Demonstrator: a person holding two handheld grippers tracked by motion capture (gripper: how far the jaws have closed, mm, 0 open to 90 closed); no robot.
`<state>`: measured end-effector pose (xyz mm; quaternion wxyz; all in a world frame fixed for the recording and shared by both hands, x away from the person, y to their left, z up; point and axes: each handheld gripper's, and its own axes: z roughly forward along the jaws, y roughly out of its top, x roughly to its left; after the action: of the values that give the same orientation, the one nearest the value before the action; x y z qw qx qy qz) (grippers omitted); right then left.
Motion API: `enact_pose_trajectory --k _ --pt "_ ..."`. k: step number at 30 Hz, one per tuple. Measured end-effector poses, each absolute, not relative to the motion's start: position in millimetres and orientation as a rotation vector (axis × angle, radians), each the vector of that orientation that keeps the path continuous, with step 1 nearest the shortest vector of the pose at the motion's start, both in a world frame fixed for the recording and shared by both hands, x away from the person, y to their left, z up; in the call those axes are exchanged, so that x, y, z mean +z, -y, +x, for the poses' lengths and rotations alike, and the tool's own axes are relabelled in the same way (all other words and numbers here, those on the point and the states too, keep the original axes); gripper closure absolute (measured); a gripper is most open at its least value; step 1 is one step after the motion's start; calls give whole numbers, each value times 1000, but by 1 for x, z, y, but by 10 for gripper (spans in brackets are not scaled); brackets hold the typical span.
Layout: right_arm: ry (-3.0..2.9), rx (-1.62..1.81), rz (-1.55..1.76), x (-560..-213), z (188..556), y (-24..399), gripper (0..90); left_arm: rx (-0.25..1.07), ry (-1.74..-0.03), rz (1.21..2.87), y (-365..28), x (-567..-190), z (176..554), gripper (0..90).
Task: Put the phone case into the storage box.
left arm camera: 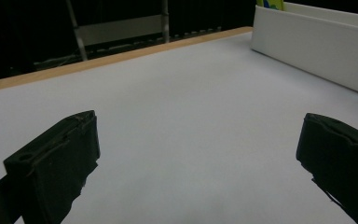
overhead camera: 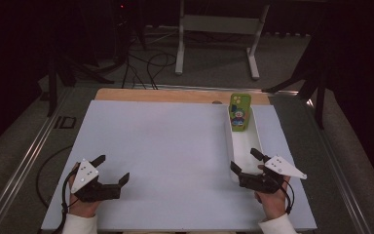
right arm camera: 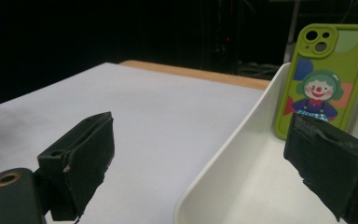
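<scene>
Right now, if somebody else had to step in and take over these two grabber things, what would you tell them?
Left gripper: open, holding nothing, low over the bare white table top at its near left.
Right gripper: open, holding nothing, at the near end of the white tray, one jaw outside its left wall and one over the inside.
Phone in a green clown case: standing upright, leaning against the tray's far end.
Done: nothing gripped so far.
Left: probably reach the right gripper forward along the tray to take the phone.
</scene>
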<state>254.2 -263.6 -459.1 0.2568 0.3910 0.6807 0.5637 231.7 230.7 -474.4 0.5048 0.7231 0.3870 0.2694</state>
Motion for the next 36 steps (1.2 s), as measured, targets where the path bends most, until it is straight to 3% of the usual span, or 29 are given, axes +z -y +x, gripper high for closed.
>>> enact_pose_trajectory --k 36 --pt "-1807 1534 968 -470 231 263 85 679 -890 1709 -236 -471 219 0"
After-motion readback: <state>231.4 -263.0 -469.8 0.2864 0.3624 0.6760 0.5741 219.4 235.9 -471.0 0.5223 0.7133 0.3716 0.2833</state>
